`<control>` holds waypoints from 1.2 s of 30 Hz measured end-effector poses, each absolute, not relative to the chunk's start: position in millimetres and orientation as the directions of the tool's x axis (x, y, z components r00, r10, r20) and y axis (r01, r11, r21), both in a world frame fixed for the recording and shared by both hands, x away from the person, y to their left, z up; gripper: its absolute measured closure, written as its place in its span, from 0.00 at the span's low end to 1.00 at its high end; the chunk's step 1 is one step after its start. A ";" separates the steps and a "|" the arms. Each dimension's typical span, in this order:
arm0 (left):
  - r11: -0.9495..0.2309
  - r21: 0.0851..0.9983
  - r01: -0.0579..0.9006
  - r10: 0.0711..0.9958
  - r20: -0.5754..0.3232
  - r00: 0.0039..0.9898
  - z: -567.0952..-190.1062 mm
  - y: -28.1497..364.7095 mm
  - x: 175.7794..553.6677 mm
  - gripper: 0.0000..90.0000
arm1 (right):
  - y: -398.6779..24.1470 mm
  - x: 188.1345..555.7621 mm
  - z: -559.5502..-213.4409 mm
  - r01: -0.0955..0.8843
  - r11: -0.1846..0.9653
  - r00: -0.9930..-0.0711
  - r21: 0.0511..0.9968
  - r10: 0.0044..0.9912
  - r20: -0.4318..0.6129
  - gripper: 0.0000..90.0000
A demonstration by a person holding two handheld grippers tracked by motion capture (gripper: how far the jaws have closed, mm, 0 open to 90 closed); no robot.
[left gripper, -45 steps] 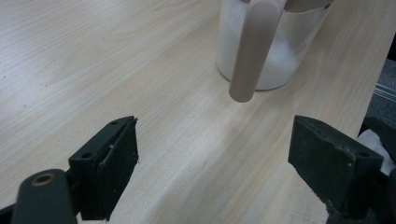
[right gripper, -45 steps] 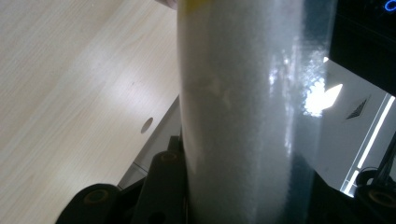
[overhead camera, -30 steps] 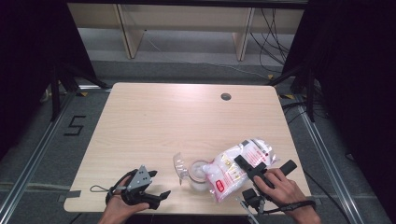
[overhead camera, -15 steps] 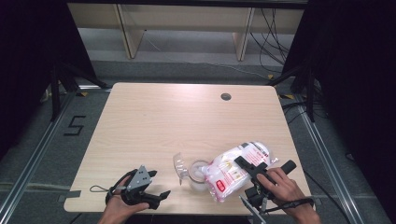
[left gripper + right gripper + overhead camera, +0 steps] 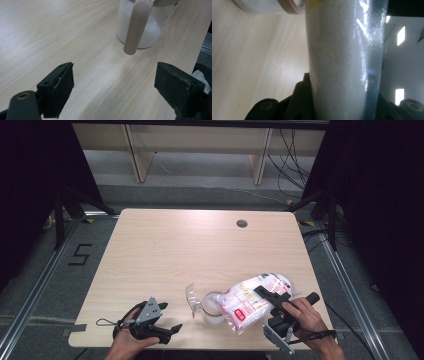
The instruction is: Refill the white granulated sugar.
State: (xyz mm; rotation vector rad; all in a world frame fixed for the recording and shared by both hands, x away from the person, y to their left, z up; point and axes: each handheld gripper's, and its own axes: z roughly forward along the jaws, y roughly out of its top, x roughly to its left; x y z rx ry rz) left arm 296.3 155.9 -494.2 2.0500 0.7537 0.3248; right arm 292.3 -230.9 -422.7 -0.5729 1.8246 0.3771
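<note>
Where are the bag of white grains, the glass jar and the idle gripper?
bag (image 5: pixel 250 302): high view, its printed middle.
jar (image 5: pixel 147 32): left gripper view, its grain-filled wall.
left gripper (image 5: pixel 167 332): high view, between its jaw tips.

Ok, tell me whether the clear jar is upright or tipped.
Upright. The jar stands on its base on the table, white powder settled at its bottom, while the right gripper tilts the bag over its mouth.

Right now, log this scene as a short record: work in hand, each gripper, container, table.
work: pouring white granules from a bag into a clear jar
right gripper: fingers shut on the bag, which is tilted with its mouth at the jar
left gripper: fingers open, holding nothing, near the table's front edge
jar: upright on the table, white granules in the bottom, hinged lid open
table: light wood
</note>
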 end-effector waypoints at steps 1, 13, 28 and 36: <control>-0.415 0.822 0.390 0.623 -0.056 0.780 -493.8 156.1 296.4 0.17 | -231.9 293.3 -423.3 -0.553 0.833 -0.266 -0.004 -0.181 -0.947 0.86; -0.409 0.829 0.382 0.627 -0.049 0.777 -494.2 156.5 296.9 0.17 | -238.4 303.7 -434.9 -0.539 0.813 -0.394 0.218 -0.015 -0.919 0.86; -0.403 0.832 0.382 0.626 -0.053 0.778 -494.0 156.4 296.6 0.17 | -251.6 320.6 -444.8 -0.444 0.698 -0.559 0.561 0.273 -0.783 0.87; -0.417 0.827 0.378 0.620 -0.045 0.783 -493.2 157.0 296.8 0.17 | -257.5 330.8 -450.4 -0.368 0.603 -0.627 0.708 0.401 -0.668 0.87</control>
